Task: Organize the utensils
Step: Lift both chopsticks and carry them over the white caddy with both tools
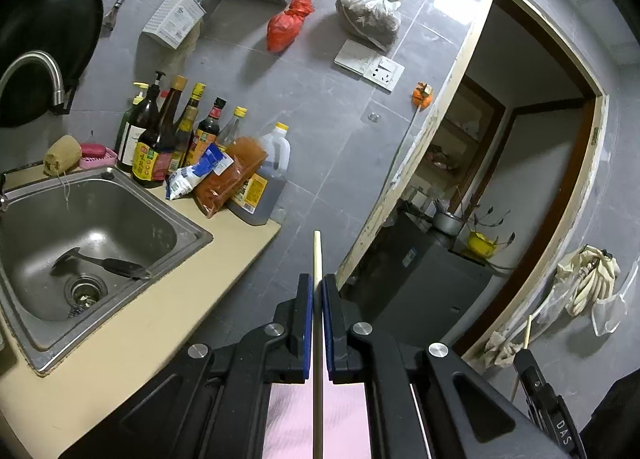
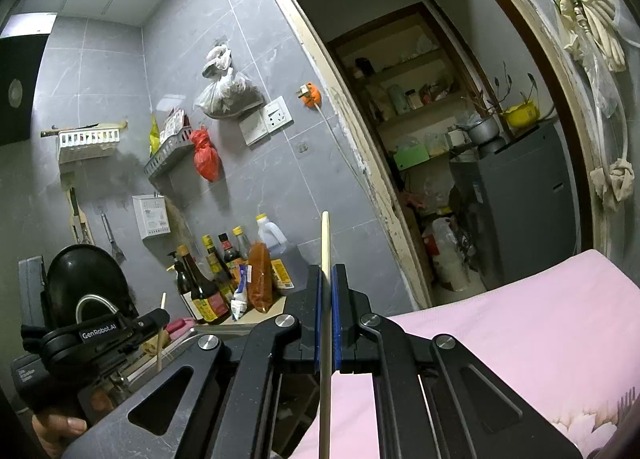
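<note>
- Beside the sink (image 1: pixel 120 195), over the edge of the tan surface (image 1: pixel 168 299), both tools hover; biggest risk by my read: a stick gets dropped into the steel basin or onto the floor, since neither is over a holder and no utensil holder is clearly in view.
- Left hand-held gripper (image 1: pixel 318 283): jaws nearly fully closed, blue pads clamped on a pale chopstick (image 1: pixel 317 255) that runs straight along the gripper and pokes out past the tips.
- Right hand-held gripper (image 2: pixel 329 279): same, pinched tight on a second chopstick (image 2: pixel 325 235), tip angled slightly up toward the grey tiled wall.
- Slip risk: each stick is thin, smooth-looking, held only in a narrow pinch; a quick tilt could likely let it pivot or slide out.
- Collision risk: the bottles (image 1: pixel 172 139) crowd the surface's back corner, a long tip swung that way could knock one over.
- The two tools are near each other; the left one shows in the right view's low left corner, so the sticks could cross or clash.
- A dark utensil (image 1: pixel 108 265) lies in the basin by the drain, apparently not yet sorted.
- Chopsticks look: light wood or bamboo colour, straight, blunt squared end, clean, far ends hidden behind the gripper bodies.
</note>
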`<state>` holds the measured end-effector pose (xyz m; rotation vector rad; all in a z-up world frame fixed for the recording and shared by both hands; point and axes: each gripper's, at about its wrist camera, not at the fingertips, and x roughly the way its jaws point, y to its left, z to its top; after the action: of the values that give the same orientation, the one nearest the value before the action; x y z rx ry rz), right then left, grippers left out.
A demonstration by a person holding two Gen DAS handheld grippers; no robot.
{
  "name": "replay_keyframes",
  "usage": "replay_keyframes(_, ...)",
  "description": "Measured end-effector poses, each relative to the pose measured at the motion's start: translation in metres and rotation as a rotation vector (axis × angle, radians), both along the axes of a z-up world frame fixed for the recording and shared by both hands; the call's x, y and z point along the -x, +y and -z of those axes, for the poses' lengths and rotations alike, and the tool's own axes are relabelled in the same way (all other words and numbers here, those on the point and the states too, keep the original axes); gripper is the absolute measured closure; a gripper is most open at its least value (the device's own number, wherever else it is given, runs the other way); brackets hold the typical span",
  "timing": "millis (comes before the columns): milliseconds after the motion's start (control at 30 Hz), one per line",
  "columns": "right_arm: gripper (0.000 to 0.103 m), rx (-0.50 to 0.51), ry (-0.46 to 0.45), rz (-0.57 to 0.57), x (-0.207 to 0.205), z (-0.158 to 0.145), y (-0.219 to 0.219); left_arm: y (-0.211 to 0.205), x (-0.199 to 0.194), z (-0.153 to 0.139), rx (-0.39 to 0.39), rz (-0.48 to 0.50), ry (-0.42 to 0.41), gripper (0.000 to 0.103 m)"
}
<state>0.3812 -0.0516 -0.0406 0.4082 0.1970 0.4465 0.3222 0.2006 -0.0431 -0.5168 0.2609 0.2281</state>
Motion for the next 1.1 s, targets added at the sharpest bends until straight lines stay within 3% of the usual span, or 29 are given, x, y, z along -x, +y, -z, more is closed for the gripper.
replay_keyframes(833, 0.099, 0.035, 0.038, -0.037, 0.004, 0.014, 0.002, -0.011, 0.003, 0.005, -0.071, 0.023, 0.017, 0.098)
replay_keyframes(1100, 0.092, 0.074, 0.05, -0.073, 0.015, 0.012, -0.003, -0.012, 0.011, 0.001, -0.104, 0.097, 0.056, 0.096)
